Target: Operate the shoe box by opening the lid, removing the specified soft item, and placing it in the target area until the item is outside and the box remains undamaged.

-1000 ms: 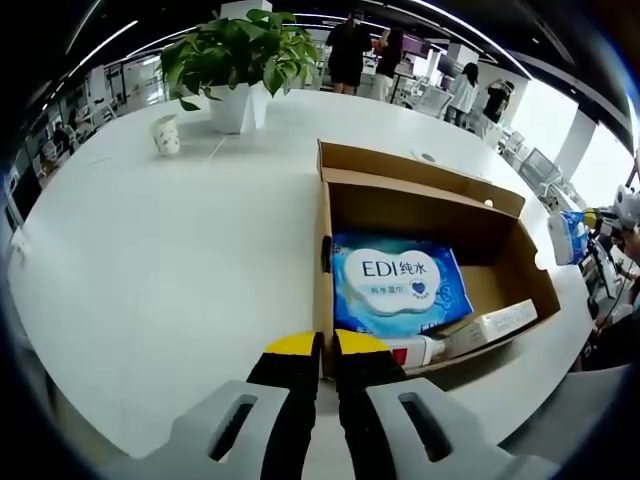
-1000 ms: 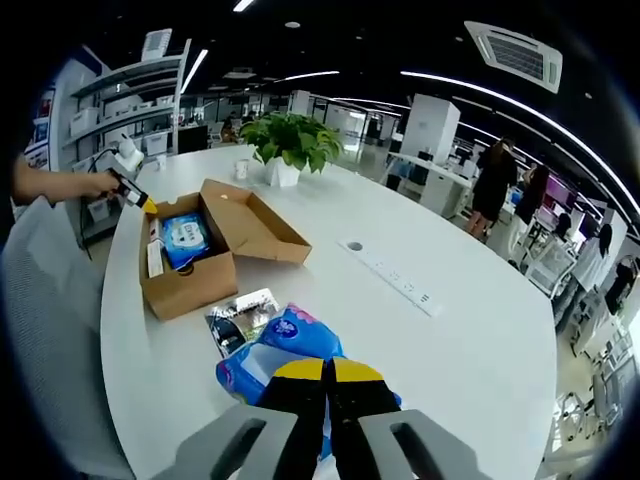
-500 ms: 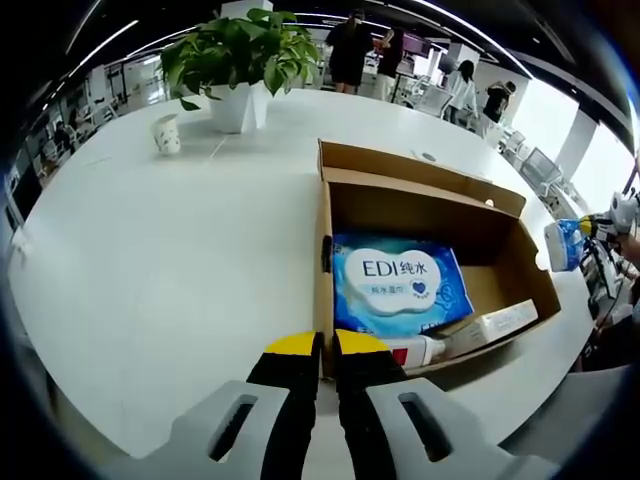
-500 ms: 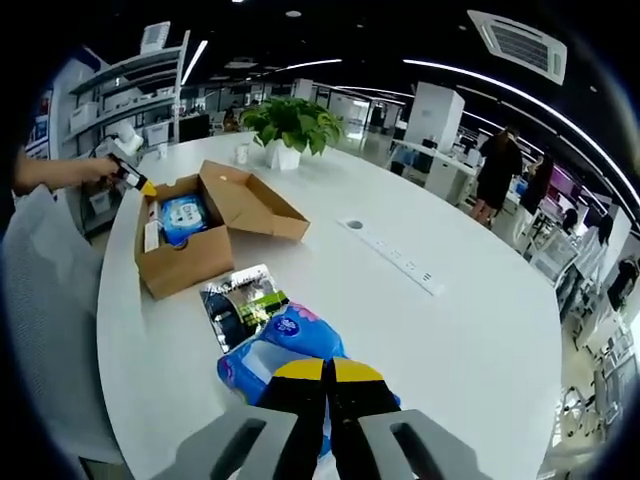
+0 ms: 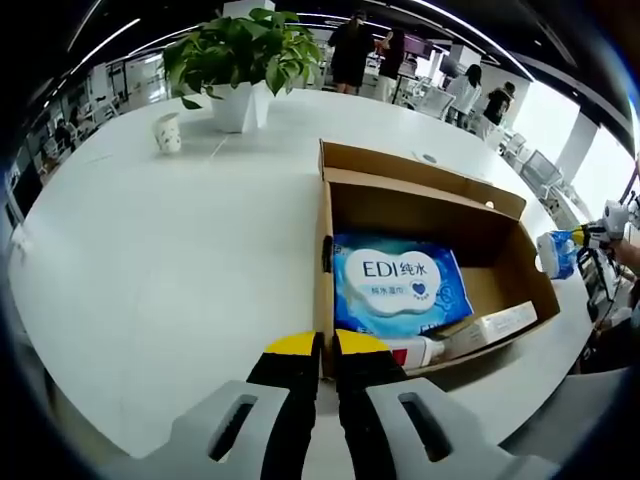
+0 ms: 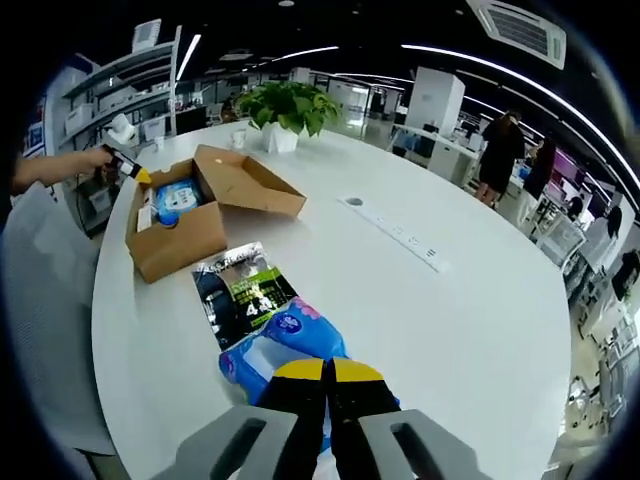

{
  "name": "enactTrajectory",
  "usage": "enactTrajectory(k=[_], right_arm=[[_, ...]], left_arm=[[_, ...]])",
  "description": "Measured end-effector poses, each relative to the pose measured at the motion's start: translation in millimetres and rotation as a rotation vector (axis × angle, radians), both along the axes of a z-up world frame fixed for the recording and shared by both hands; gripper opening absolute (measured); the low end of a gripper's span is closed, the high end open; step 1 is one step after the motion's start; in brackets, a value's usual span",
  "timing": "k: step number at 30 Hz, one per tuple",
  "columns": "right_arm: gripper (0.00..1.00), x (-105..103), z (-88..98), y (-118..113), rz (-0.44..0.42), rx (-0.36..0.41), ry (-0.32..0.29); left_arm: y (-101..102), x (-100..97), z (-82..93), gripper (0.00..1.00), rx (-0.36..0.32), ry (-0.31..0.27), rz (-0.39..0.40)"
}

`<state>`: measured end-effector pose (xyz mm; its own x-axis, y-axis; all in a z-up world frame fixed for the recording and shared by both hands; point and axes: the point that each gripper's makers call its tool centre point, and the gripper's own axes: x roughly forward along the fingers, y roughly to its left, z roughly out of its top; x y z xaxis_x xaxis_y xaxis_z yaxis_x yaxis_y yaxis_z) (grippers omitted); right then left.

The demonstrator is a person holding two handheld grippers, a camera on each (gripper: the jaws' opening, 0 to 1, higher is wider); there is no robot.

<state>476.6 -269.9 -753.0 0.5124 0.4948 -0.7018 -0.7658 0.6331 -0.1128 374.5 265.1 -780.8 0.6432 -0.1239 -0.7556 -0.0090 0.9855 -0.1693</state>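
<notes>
Shoe box (image 5: 430, 260) stood open on the white table (image 5: 150, 250) in the left gripper view, its lid folded back on the far side. Wide bare tabletop lay to its left, up to a potted plant (image 5: 240, 60) and a paper cup (image 5: 167, 133); the right wall stood near the table edge. Inside lay a blue wipes pack (image 5: 398, 282) printed "EDI", with a white tube (image 5: 420, 350) and a small white carton (image 5: 495, 325) along the near wall. The left gripper (image 5: 320, 345) was clenched, its yellow tips together at the near left corner of the box; contact could not be told. Compared with one second earlier, this view was unchanged except that the other gripper, at the right edge, sat lower.

In the right gripper view, the right gripper (image 6: 325, 372) was clenched on a blue soft pack (image 6: 285, 345), which was outside the box. A dark packet (image 6: 243, 297) lay flat on the table just beyond it. The box (image 6: 190, 210) sat farther off, near the left table edge, and looked undamaged. Open tabletop stretched right, past a power strip (image 6: 395, 235). Against the earlier frame, the dark packet showed more fully and the box appeared more distant.
</notes>
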Motion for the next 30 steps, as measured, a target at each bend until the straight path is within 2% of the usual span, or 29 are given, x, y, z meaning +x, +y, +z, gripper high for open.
enactTrajectory(k=[5, 9, 22, 30], right_arm=[[0.00, 1, -7.6, -1, 0.003, 0.011, 0.028], [0.00, 4, -15.8, -6, 0.009, -0.021, 0.033], [0.00, 9, -31.6, -21, -0.065, -0.047, 0.051], [0.03, 11, -23.7, -28, -0.130, -0.035, 0.015]], left_arm=[[0, 0.3, -0.2, 0.03, -0.001, 0.000, 0.001], [0, 0.3, -0.1, 0.03, -0.001, 0.000, 0.001], [-2, -0.9, 0.9, 0.03, -0.001, -0.001, 0.003], [-3, -0.8, 1.0, 0.03, 0.001, 0.000, 0.003]])
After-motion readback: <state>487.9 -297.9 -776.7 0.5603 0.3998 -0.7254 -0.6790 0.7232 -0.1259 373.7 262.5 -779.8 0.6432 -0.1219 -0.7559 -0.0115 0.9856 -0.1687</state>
